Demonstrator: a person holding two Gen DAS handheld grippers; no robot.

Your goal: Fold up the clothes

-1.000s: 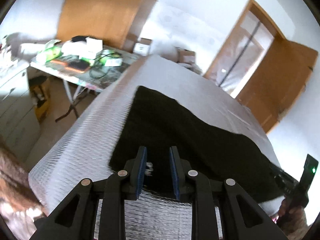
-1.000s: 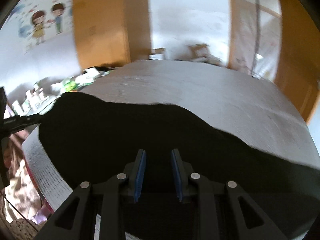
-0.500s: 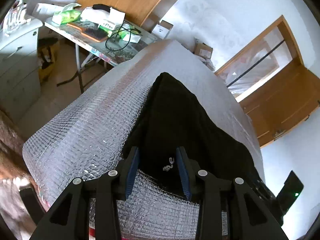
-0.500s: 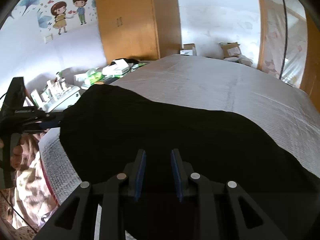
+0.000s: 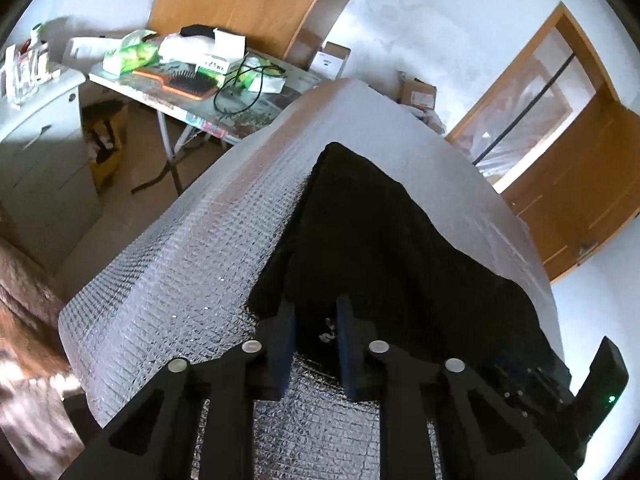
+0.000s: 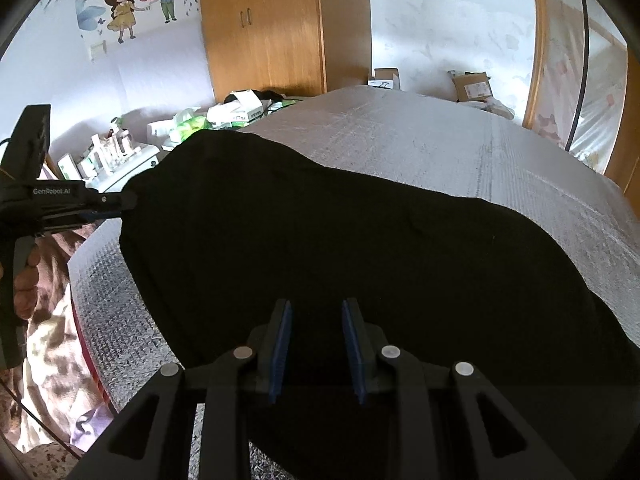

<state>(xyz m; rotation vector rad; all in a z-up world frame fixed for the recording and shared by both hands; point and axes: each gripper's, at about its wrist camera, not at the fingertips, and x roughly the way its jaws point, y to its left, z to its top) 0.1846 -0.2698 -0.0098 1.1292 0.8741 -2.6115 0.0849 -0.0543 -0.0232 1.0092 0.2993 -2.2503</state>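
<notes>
Black garment [image 5: 384, 248], soft and limp, lies spread on the silver-quilted bed [image 5: 192, 264]. In the left wrist view the left gripper [image 5: 316, 330] is closing on its near hem, fabric between the fingers; bare quilt lies leftward. In the right wrist view the right gripper [image 6: 316, 340] hovers parted over cloth, gripping nothing; open bed lies beyond.

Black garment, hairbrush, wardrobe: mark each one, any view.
black garment [image 6: 360, 240], right wrist view, middle of the cloth.
hairbrush [image 5: 192, 82], left wrist view, bristle pad.
wardrobe [image 6: 264, 28], right wrist view, door panel beside the handles.
</notes>
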